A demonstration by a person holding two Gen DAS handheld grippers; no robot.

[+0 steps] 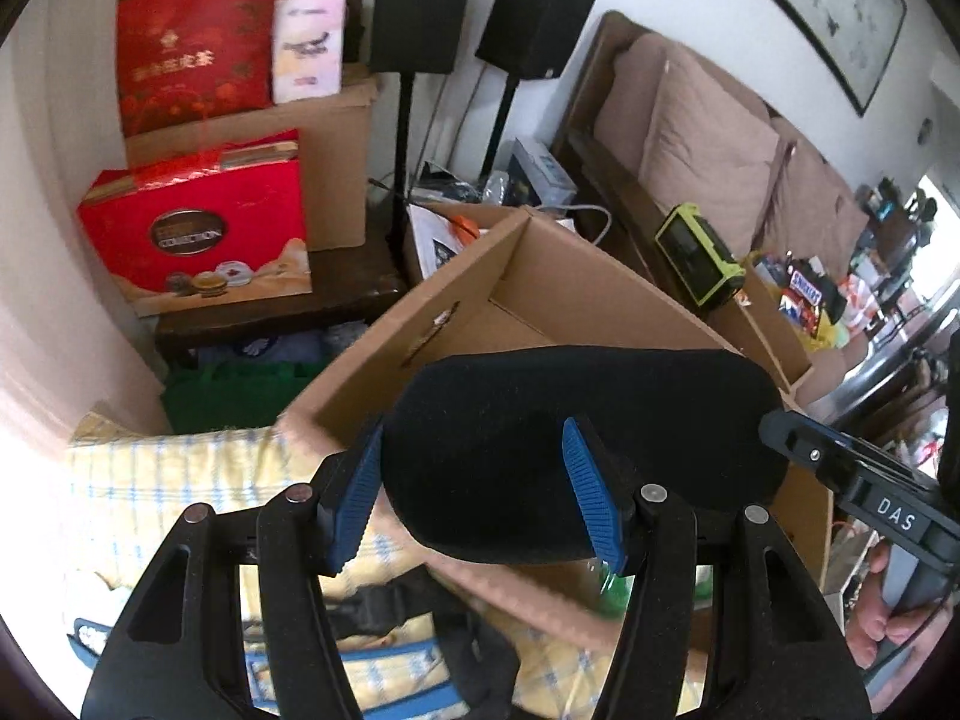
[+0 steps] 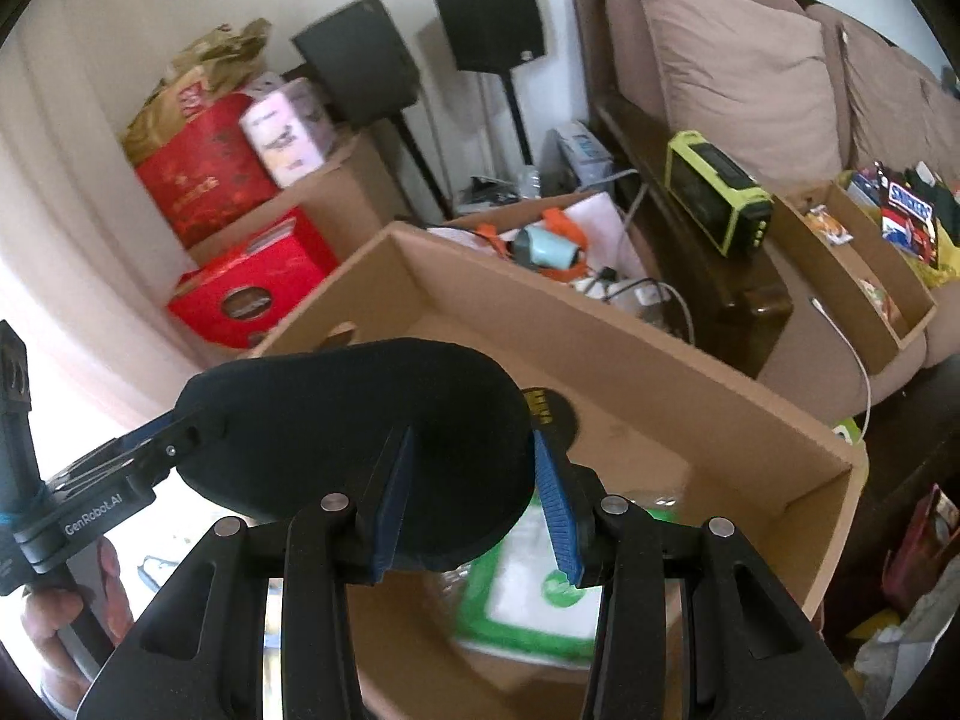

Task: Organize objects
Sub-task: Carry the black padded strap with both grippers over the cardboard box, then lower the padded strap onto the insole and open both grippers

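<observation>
A black oval case (image 1: 576, 438) hangs over the near rim of an open cardboard box (image 1: 600, 300). My left gripper (image 1: 477, 492) is shut on one end of it. My right gripper (image 2: 474, 498) is shut on the other end; the case (image 2: 360, 432) fills the middle of the right wrist view. The right gripper also shows at the right edge of the left wrist view (image 1: 774, 420), and the left one at the left edge of the right wrist view (image 2: 180, 420). Inside the box (image 2: 660, 396) lies a green-and-white pack (image 2: 534, 588), below the case.
A second cardboard box (image 2: 576, 210) with cables and a teal gadget stands behind. A green-edged radio (image 2: 720, 192) sits on the dark sofa arm. A tray of snacks (image 2: 864, 276) rests on the sofa. Red gift boxes (image 1: 198, 228) and speakers (image 1: 420, 6) stand at the left. Yellow checked cloth (image 1: 180, 480) lies below.
</observation>
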